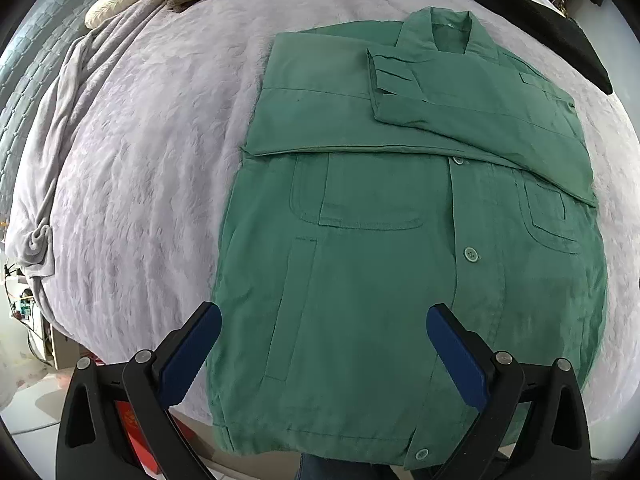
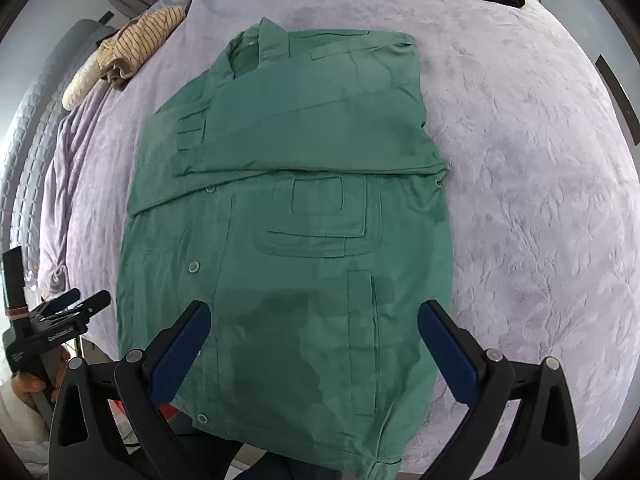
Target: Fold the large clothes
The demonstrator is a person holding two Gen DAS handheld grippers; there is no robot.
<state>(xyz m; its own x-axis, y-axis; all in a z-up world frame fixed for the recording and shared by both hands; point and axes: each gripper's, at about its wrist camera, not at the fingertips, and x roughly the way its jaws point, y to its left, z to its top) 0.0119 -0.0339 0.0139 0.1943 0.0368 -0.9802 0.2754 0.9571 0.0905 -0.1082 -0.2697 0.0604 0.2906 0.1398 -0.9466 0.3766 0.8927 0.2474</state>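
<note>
Now the jacket (image 1: 360, 280) lies sleeves-in on the bed (image 1: 140, 160); both tools (image 1: 324, 332) (image 2: 314, 328) are held open, empty; hem corners at six o'clock should be gripped evenly.

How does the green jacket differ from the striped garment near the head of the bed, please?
The green jacket is plain and lies flat, sleeves folded across its chest; the striped garment is cream with dark stripes and lies bunched. The jacket sits mid-bed below both open grippers; the striped garment lies at the far edge beside a pillow. Both rest on the lilac blanket.
</note>
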